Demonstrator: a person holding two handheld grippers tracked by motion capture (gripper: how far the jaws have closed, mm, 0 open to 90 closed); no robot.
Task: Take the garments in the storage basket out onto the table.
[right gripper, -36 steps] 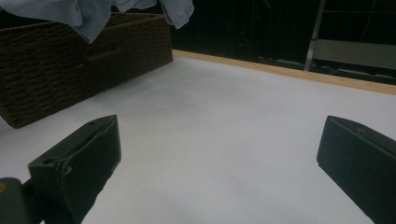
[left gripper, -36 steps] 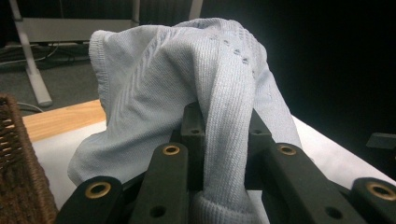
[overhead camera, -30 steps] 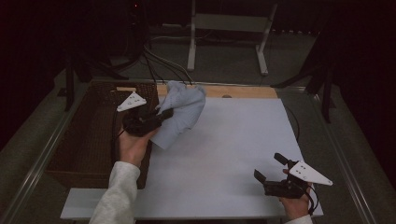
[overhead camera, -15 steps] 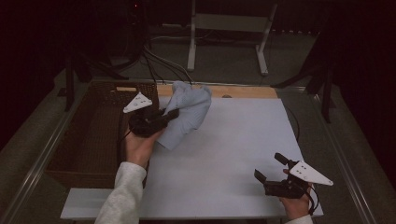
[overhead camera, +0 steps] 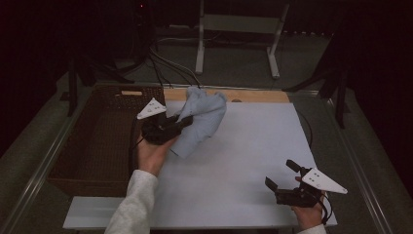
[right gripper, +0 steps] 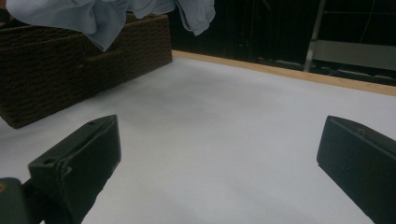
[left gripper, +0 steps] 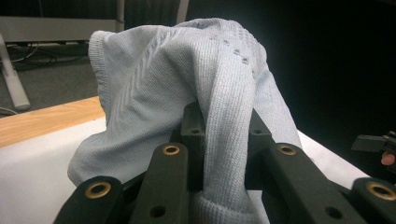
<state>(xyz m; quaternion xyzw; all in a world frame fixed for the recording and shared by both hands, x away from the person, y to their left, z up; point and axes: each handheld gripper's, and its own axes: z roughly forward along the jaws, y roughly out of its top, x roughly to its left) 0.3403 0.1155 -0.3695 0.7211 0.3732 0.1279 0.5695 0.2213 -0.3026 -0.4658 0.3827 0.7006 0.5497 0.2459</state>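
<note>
While clamped, cloth [left gripper: 187, 93] between left claw [left gripper: 224, 126] jaws

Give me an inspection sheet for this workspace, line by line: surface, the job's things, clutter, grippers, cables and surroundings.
Surface: white tabletop, wooden strip along its far edge.
Job's things: light blue knitted cloth lifted above the table; brown wicker basket at the left.
Clutter: nothing seen.
Grippers: left gripper shut on the cloth; right gripper open, at the near right corner.
Cables: black cables on the floor behind.
Surroundings: dark room, white stand legs.
</note>
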